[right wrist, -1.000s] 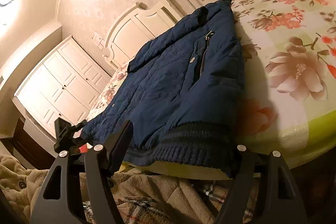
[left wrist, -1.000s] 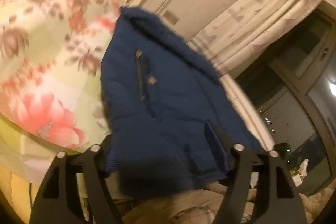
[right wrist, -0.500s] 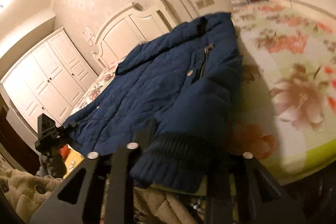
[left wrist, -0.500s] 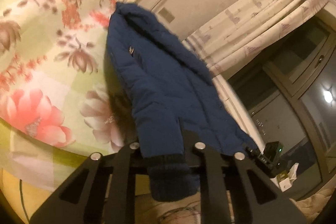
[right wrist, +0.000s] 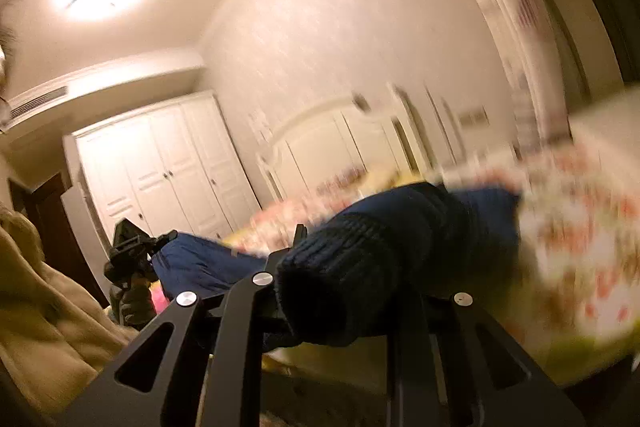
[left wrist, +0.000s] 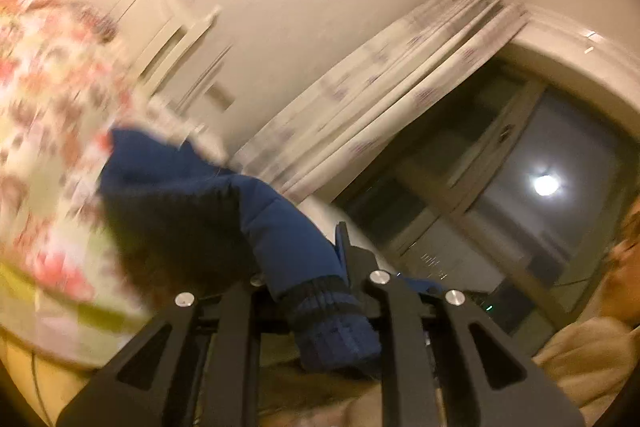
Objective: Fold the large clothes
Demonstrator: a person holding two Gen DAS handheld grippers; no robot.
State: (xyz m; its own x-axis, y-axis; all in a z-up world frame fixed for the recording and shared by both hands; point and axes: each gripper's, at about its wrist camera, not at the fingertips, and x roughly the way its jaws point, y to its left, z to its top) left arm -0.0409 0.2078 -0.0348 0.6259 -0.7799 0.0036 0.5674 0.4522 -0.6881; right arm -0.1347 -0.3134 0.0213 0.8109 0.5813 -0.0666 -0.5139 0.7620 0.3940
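A dark blue quilted jacket (left wrist: 180, 195) lies on the floral bedspread (left wrist: 48, 107), its near end lifted off the bed. My left gripper (left wrist: 304, 267) is shut on the jacket's ribbed knit hem (left wrist: 332, 323), which bunches between the fingers and hangs over them. In the right wrist view my right gripper (right wrist: 348, 291) has its jaws closing tight on another stretch of ribbed hem (right wrist: 360, 267); the cloth hides the right finger's tip. The left gripper (right wrist: 132, 251) appears there at far left, blue fabric stretched from it. Both views are blurred by motion.
A white headboard (right wrist: 328, 143) and wardrobe (right wrist: 160, 167) stand behind the bed. Patterned curtains (left wrist: 380, 87) hang beside a dark window (left wrist: 520, 187). A person's beige fleece sleeve (right wrist: 40, 287) fills the lower left, and beige fleece (left wrist: 592, 359) also shows at lower right.
Both grippers went from open around the hem to shut on it, then rose and tipped up toward level. The hem has come up off the bed edge with them.
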